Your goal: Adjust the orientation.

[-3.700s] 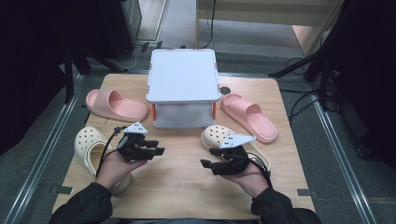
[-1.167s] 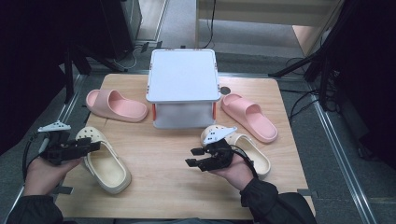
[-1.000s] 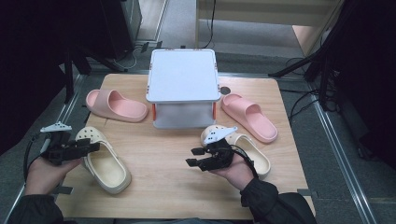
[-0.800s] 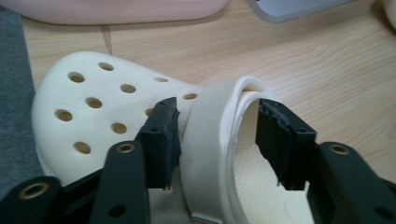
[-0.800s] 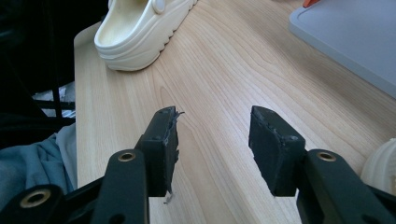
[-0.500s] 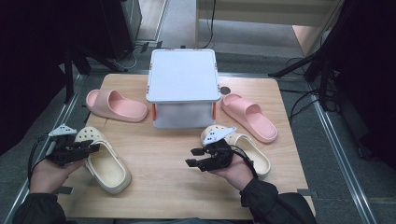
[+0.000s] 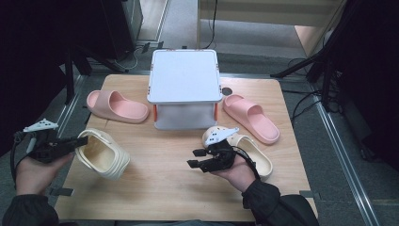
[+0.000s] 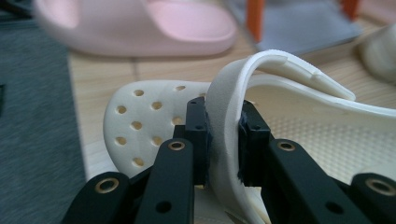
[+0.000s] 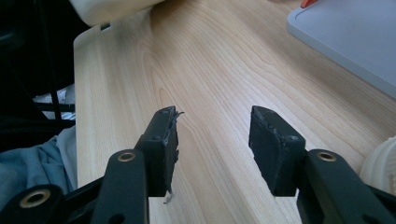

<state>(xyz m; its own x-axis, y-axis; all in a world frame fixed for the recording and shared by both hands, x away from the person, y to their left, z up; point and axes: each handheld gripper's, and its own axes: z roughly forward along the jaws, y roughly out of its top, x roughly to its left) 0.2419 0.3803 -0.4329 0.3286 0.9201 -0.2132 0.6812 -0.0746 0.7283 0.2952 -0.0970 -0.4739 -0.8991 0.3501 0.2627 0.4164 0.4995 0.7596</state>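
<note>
The left tool [image 8: 223, 140], jaws just closing, pinches the cream clog's [image 7: 104, 154] soft heel strap [image 8: 224, 116]; light foam, likely bends. The right tool [image 9: 212, 140] stands wide, empty.

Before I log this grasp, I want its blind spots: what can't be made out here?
- Cream clog: left gripper view, its heel end is cut off by the frame edge and the fingers.
- Other cream clog: high view, partly covered by the right gripper and hand.
- Box interior: high view, hidden by its lid.

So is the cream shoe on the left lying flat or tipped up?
Tipped up: the left gripper pinches the cream clog at its rim, tilting it.
</note>
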